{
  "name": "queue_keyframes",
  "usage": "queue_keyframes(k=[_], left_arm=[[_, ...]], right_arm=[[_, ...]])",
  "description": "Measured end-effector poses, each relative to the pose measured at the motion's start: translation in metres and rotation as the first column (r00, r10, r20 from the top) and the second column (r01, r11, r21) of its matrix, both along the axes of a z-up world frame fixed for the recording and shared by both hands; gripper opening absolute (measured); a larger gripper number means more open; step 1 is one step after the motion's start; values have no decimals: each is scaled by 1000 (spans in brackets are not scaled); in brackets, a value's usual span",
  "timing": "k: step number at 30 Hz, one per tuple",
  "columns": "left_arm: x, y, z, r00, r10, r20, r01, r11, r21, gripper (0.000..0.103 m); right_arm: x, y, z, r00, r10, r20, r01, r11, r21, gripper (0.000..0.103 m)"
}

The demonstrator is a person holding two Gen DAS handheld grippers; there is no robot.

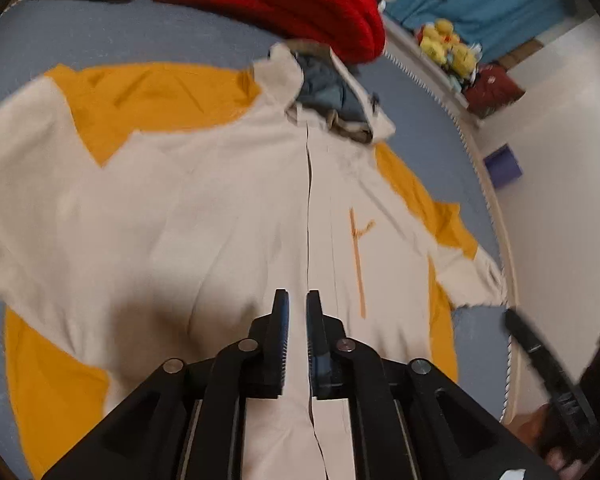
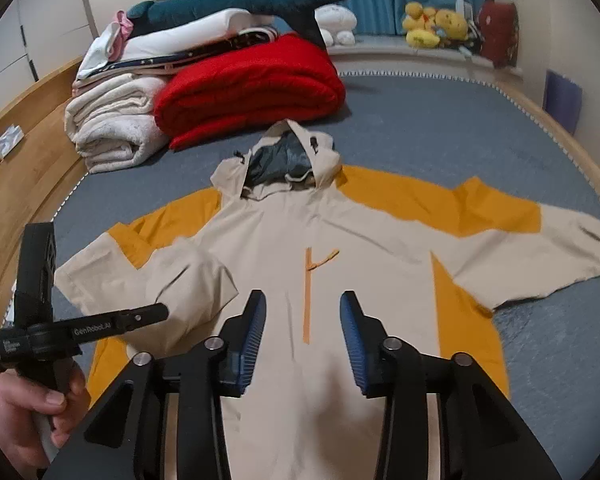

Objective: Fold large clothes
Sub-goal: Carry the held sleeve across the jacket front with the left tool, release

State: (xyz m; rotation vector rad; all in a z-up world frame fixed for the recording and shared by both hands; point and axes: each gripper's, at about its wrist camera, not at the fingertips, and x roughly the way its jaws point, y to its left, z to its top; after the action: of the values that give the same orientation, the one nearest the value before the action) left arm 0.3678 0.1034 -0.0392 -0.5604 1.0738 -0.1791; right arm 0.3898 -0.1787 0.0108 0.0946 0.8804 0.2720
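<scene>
I see the jacket (image 2: 308, 240), cream with orange panels, spread front-up on the bed (image 2: 440, 120), hood (image 2: 288, 156) toward the far end. My right tool (image 2: 303, 338) hovers over the lower chest, its jaws apart with nothing between the blue pads; the orange chest zipper (image 2: 309, 292) shows in the gap. My left tool (image 1: 298, 332) hangs above the jacket's centre zip line (image 1: 309, 208), jaws nearly together with a narrow slit between them, holding nothing; no earlier view confirms any jaw travel. In the right wrist view the left tool sits at lower left, a hand (image 2: 24, 412) gripping its handle, over the folded-in sleeve (image 2: 188, 276). A red blanket (image 2: 252, 84) and rolled white towels (image 2: 112, 128) lie beyond the hood. The left wrist view is motion-blurred; the jacket's hem is hidden behind both tool bodies.
</scene>
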Motion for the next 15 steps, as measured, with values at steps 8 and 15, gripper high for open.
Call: queue_keyframes(k=[8, 15], left_arm=[[-3, 65, 21, 999, 36, 17, -38, 992, 120, 28], [-6, 117, -29, 979, 115, -167, -106, 992, 61, 27]], right_arm=[[0, 50, -26, 990, 121, -68, -121, 993, 7, 42], [-23, 122, -45, 949, 308, -67, -308, 951, 3, 40]])
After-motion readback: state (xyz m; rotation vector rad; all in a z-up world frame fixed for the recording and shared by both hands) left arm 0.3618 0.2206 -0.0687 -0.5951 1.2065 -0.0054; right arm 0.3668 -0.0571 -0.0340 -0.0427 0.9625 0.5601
